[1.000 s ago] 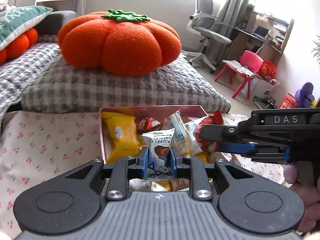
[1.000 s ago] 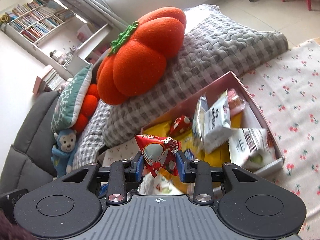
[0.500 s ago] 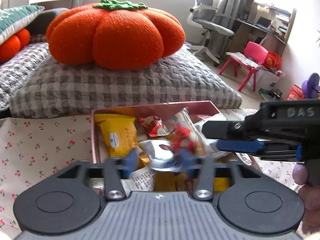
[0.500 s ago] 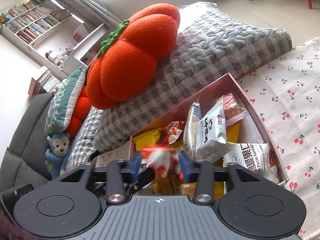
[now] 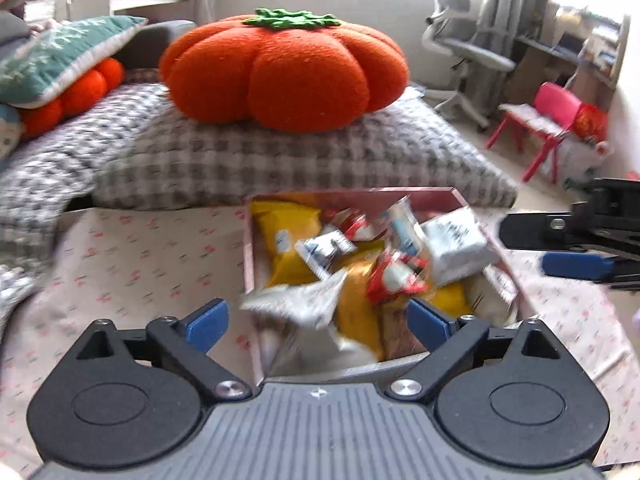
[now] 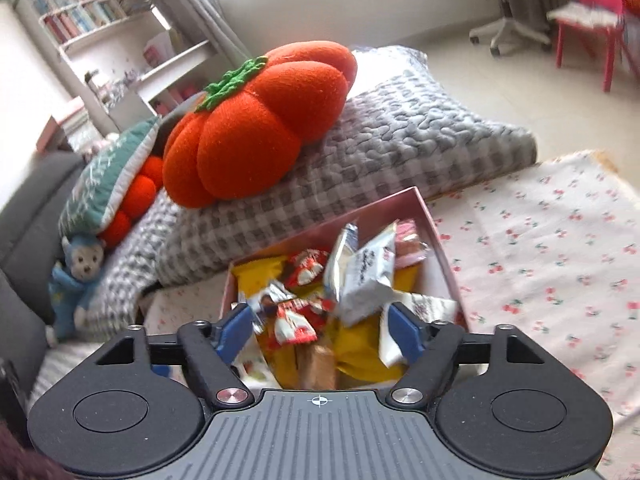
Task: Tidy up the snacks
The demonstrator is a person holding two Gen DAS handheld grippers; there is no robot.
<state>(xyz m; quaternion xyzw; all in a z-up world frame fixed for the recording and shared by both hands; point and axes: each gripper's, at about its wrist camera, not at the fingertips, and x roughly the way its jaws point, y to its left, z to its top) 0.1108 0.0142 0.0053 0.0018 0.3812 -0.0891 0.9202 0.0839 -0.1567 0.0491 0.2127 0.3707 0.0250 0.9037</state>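
Snacks fill the pink box [image 5: 420, 194].
Both grippers, left [image 5: 318, 316] and right [image 6: 316, 326], are opening with nothing held; little seems left.

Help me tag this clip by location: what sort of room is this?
Most likely a lived-in home living room or study: a sofa piled with a pumpkin cushion, a bookshelf, and an office chair beside a child's pink chair.

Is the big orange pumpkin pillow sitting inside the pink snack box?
No, the big orange pumpkin pillow sits on the grey checked cushion behind the pink snack box.
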